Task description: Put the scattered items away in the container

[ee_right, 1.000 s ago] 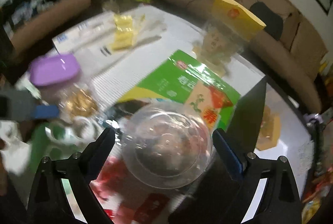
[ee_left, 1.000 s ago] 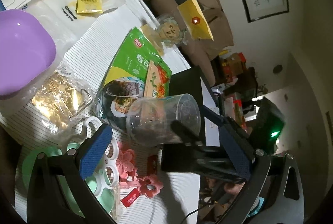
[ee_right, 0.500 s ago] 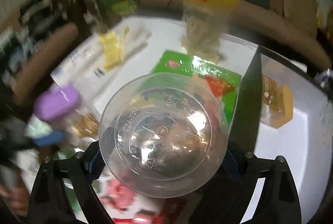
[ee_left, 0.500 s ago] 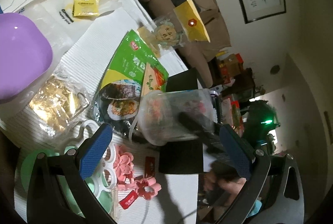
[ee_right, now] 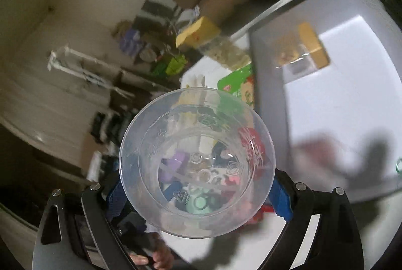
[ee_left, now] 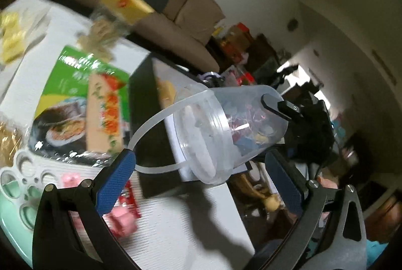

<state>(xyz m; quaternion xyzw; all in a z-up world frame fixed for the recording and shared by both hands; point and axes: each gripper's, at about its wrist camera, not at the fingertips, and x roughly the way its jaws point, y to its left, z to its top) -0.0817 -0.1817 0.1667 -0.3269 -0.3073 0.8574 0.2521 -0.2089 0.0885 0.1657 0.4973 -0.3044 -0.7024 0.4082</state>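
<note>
tubs 1 (ee_left: pixel 226 129) | green packets 1 (ee_left: pixel 83 76), 9 o'clock | yellow-topped bags 1 (ee_left: pixel 125 2), 11 o'clock | boxes 1 (ee_left: pixel 143 104)

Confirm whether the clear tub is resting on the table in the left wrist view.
No: the clear tub is tipped on its side in the air above the table, gripped by the right hand-held gripper.

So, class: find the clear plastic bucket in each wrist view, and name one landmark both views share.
Left wrist: clear plastic bucket at centre, tipped sideways over the box.
Right wrist: fills lower centre, base toward camera.
Shared landmark: the yellow-topped packet.
</note>
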